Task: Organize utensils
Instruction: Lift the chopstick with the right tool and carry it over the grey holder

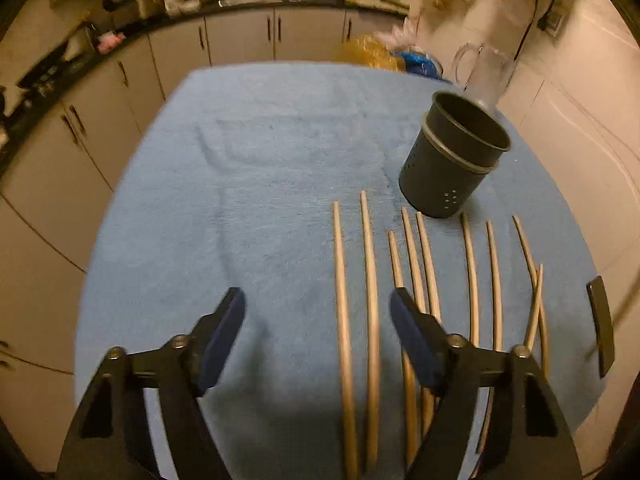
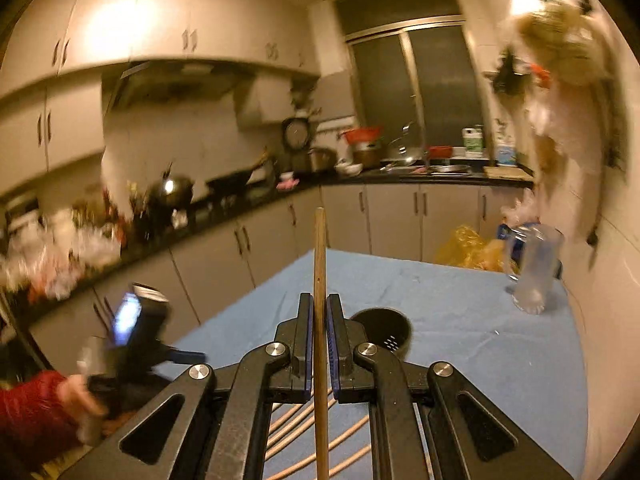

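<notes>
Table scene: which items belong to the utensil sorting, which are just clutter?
Job:
- chopstick clamped upright in right gripper
- loose chopsticks on the blue cloth
- dark holder cup
- left gripper, open and empty

Lying about:
- clear pitcher
- yellow bag
- counter cookware

blue cloth [image 1: 260,184] | clear jug [image 2: 532,268] | yellow bag [image 2: 468,248] | clock [image 2: 296,134]

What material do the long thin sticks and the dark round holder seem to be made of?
Long thin sticks: pale tan, matte, probably bamboo or wood. Dark round holder: smooth charcoal wall with small drain holes and a rolled rim, likely coated metal, perhaps plastic.
</notes>
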Tool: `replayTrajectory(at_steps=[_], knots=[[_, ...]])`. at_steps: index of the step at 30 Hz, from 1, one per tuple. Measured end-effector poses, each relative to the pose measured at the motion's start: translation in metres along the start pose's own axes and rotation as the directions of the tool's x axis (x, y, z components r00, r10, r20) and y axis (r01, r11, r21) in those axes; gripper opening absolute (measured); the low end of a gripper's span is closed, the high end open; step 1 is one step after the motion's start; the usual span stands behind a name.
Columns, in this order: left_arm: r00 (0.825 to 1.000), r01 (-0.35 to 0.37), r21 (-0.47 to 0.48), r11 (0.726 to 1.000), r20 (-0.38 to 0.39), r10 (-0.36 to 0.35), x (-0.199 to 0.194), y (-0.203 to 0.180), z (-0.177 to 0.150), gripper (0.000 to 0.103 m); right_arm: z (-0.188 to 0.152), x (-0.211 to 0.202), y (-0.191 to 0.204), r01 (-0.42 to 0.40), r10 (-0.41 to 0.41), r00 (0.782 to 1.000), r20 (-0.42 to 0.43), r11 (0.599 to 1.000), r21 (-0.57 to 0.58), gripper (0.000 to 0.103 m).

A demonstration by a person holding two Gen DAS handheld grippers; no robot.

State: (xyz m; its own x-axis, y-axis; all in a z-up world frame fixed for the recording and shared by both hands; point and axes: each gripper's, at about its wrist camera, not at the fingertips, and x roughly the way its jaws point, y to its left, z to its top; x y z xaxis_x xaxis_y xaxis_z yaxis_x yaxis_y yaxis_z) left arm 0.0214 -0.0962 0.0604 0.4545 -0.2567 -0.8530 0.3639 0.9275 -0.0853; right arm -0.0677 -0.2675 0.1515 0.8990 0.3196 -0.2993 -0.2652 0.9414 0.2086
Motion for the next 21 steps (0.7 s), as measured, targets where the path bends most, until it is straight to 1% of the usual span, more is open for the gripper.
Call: replayTrajectory(at_steps=[1,3,4,5,6,8,10,11,12,13,14,15,16,18,21], knots=[[1.0,0.0,-0.012,1.0,-0.021,0.0,0.008,0.001,0.007,0.062,-0.003,-0.006,-0.002,0.001,-0.001,1.0,0.008,1.0,0.017,0.006],[0.998,0.014,-0.006,1.0,-0.061,-0.014,0.023,0.0,0.014,0.06,-0.009,-0.017,-0.008,0.018,-0.019,0.999,0.032,0.998,0.055,0.006],[0.998,-0.001,-0.014,1.0,-0.07,0.0,0.028,0.001,0.017,0.054,-0.013,-0.023,-0.011,0.02,-0.022,0.999,0.037,0.998,0.065,0.006],[0.997,0.004,-0.01,1.0,-0.08,-0.004,0.031,-0.001,0.019,0.053,-0.015,-0.026,-0.013,0.021,-0.025,0.999,0.04,0.997,0.076,0.006],[0.995,0.013,0.006,1.0,-0.096,-0.013,0.036,-0.004,0.022,0.053,-0.018,-0.03,-0.014,0.024,-0.028,0.999,0.043,0.996,0.086,0.006],[0.994,-0.014,0.025,1.0,-0.105,0.017,0.045,-0.009,0.026,0.053,-0.025,-0.032,-0.018,0.016,-0.019,0.999,0.036,0.994,0.104,0.006],[0.991,-0.018,0.032,0.999,-0.132,0.022,0.055,-0.012,0.03,0.051,-0.029,-0.032,-0.022,0.014,-0.018,0.999,0.035,0.993,0.119,0.006],[0.989,-0.026,0.033,0.999,-0.142,0.031,0.059,-0.013,0.032,0.047,-0.029,-0.031,-0.024,0.01,-0.014,0.999,0.031,0.993,0.121,0.006],[0.987,-0.034,0.033,0.999,-0.153,0.039,0.062,-0.014,0.033,0.037,-0.031,-0.031,-0.027,0.01,-0.013,1.0,0.028,0.992,0.126,0.006],[0.984,-0.042,0.038,0.998,-0.172,0.048,0.067,-0.015,0.033,0.033,-0.033,-0.031,-0.03,0.011,-0.015,1.0,0.028,0.991,0.131,0.006],[0.985,-0.058,0.052,0.997,-0.157,0.066,0.068,-0.017,0.035,0.03,-0.034,-0.03,-0.031,0.01,-0.013,1.0,0.025,0.991,0.135,0.006],[0.984,-0.065,0.059,0.996,-0.159,0.074,0.071,-0.018,0.036,0.026,-0.035,-0.03,-0.032,0.007,-0.01,1.0,0.023,0.99,0.138,0.006],[0.985,-0.067,0.061,0.996,-0.157,0.076,0.071,-0.02,0.036,0.018,-0.035,-0.03,-0.032,0.008,-0.011,1.0,0.022,0.99,0.141,0.006],[0.985,-0.07,0.058,0.996,-0.156,0.079,0.071,-0.02,0.036,0.006,-0.036,-0.028,-0.032,0.008,-0.011,1.0,0.021,0.99,0.143,0.006],[0.99,-0.059,0.04,0.997,-0.129,0.064,0.062,-0.018,0.03,0.006,-0.036,-0.028,-0.031,0.015,-0.019,1.0,0.025,0.989,0.149,0.006]])
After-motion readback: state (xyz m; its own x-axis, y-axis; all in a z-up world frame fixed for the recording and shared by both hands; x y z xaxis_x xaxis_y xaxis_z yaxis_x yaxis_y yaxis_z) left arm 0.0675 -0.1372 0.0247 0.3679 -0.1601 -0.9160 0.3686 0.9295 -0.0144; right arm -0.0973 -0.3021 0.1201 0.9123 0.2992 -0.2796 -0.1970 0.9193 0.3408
